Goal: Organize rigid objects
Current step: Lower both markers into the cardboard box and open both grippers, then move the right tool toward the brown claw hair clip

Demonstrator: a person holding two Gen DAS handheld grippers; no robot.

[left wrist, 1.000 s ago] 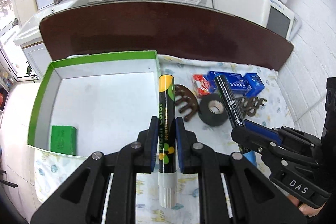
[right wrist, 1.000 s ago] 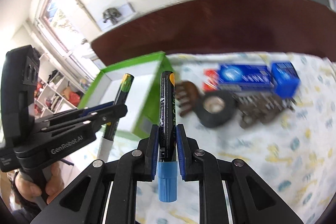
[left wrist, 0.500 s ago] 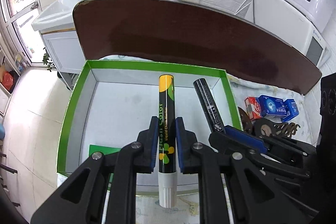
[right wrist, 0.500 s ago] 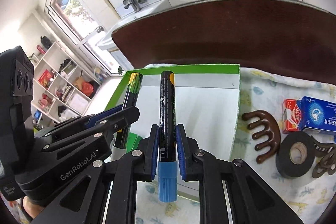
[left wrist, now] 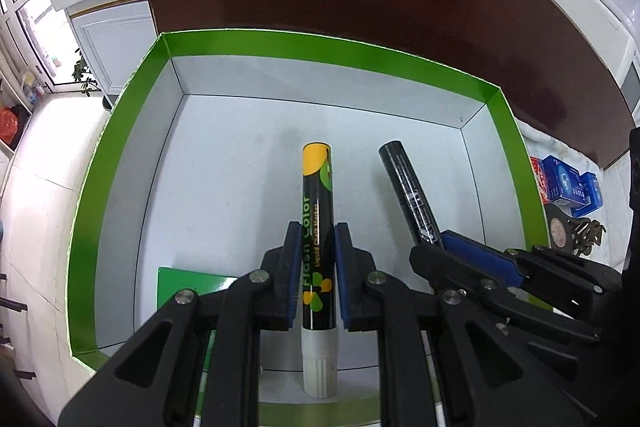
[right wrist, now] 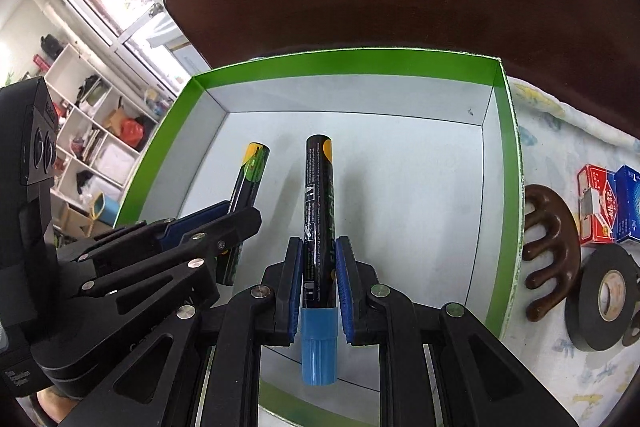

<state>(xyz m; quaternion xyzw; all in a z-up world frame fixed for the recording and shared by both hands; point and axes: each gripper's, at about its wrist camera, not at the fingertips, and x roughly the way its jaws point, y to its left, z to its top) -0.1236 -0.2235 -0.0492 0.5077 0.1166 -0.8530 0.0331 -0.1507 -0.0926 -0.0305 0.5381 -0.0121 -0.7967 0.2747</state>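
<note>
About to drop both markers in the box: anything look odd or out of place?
Nothing stands out. Left gripper holds the white-capped marker, right gripper the blue-capped marker, both over the green box.

The right gripper (right wrist: 317, 283) is closed on a black marker with a blue cap (right wrist: 319, 223), and it holds the marker above the white floor of the green box (right wrist: 502, 163). To the left of this marker, the left gripper (right wrist: 224, 227) grips a second black marker (right wrist: 248, 183), also over the box. Outside the right wall of the box, on the patterned cloth (right wrist: 560, 131), lie a brown comb (right wrist: 550, 247), a roll of black tape (right wrist: 604, 299) and 2 small cartons (right wrist: 612, 207).
</note>
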